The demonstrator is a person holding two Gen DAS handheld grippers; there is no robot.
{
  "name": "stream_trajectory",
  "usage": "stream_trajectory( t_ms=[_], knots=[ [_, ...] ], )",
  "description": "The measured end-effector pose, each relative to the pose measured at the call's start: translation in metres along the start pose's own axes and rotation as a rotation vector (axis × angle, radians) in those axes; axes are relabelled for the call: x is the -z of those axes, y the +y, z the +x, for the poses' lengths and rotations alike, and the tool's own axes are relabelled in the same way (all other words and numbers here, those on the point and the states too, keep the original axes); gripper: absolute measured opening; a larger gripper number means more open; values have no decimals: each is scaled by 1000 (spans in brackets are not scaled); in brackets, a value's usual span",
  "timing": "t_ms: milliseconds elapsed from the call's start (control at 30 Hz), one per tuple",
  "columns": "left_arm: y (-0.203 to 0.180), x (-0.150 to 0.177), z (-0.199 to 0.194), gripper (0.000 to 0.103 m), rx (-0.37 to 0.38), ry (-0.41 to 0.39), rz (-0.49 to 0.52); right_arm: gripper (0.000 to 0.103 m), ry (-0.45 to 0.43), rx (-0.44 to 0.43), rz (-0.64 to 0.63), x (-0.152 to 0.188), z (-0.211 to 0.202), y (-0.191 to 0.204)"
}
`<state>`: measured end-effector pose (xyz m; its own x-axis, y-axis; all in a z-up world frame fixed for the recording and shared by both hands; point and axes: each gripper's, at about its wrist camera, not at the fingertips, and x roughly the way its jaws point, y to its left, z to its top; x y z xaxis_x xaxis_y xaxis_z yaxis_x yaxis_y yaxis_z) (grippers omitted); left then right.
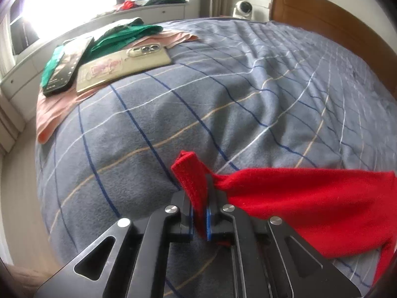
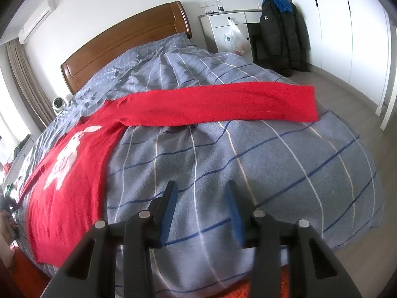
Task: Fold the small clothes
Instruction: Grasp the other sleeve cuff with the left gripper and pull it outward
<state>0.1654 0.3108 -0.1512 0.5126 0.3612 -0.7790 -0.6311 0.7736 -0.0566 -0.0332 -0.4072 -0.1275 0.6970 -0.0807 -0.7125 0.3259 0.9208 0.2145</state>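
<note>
Pinched between the jaws of the left claw (image 1: 199, 203) is the cuff end of a red sweater (image 2: 74, 173); they are closed tight on the knit, and the cuff sticks up past the tips while the sleeve trails off to the right over the bed (image 1: 223, 87). From the right wrist view, the right claw (image 2: 202, 201) hovers half open and empty over the checked cover, just beside the sweater's body, which lies flat with its white animal print up. The other sleeve (image 2: 223, 106) lies stretched straight across the bed.

Judging by this, the step in hand is folding the held sleeve in over the body. To do it well, carry the cuff low and level, lay it squarely across the chest, and let go only once the knit lies flat. Whether the hem is smooth is hard to tell here. Two phones (image 1: 99, 64) on folded clothes sit well apart.
</note>
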Motion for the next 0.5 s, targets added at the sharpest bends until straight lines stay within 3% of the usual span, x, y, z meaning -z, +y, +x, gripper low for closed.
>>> stream_trajectory(
  t_ms=[500],
  knots=[
    [11, 4, 2, 7, 79, 2, -50, 40, 0, 17, 7, 0, 0, -1]
  ],
)
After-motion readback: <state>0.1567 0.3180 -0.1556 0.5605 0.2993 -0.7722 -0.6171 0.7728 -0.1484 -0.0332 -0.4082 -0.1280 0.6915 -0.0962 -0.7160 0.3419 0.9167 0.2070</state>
